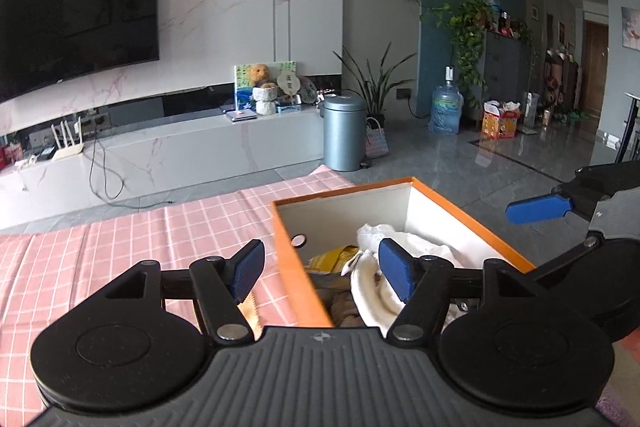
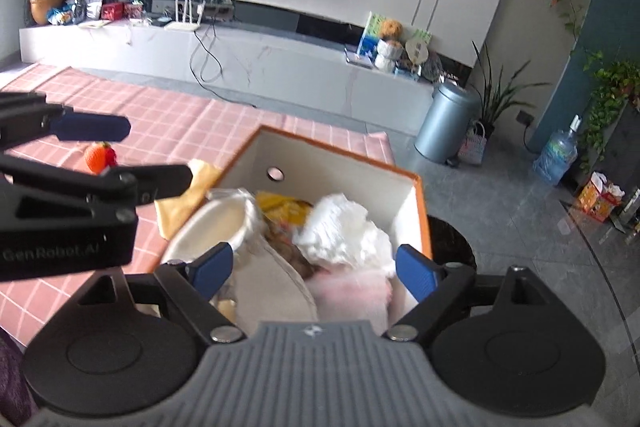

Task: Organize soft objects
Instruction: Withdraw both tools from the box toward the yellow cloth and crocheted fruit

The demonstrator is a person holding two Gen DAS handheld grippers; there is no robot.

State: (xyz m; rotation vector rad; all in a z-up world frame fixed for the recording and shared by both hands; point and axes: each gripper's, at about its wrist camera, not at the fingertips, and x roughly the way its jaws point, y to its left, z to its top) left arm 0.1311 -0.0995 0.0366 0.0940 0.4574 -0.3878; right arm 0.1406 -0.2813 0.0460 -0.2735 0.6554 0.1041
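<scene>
An orange box (image 1: 298,267) (image 2: 423,215) with white inner walls stands on a pink checked cloth (image 1: 160,239) (image 2: 180,123). Inside lie a white fluffy cloth (image 1: 404,239) (image 2: 340,231), a cream fabric piece (image 1: 370,291) (image 2: 272,287), a pink furry item (image 2: 352,293) and a yellow item (image 1: 332,258) (image 2: 284,207). My left gripper (image 1: 322,263) (image 2: 158,151) hangs open over the box's left wall, holding nothing. My right gripper (image 2: 314,267) is open above the box's contents, pads apart from them; one of its blue fingers (image 1: 538,207) shows at the right.
An orange strawberry-like toy (image 2: 100,157) lies on the cloth left of the box, and a yellow cloth (image 2: 186,205) lies against the box's left side. Beyond the table are a grey-blue bin (image 1: 344,133) (image 2: 442,123), a white TV console (image 1: 168,155) and tiled floor (image 2: 520,227).
</scene>
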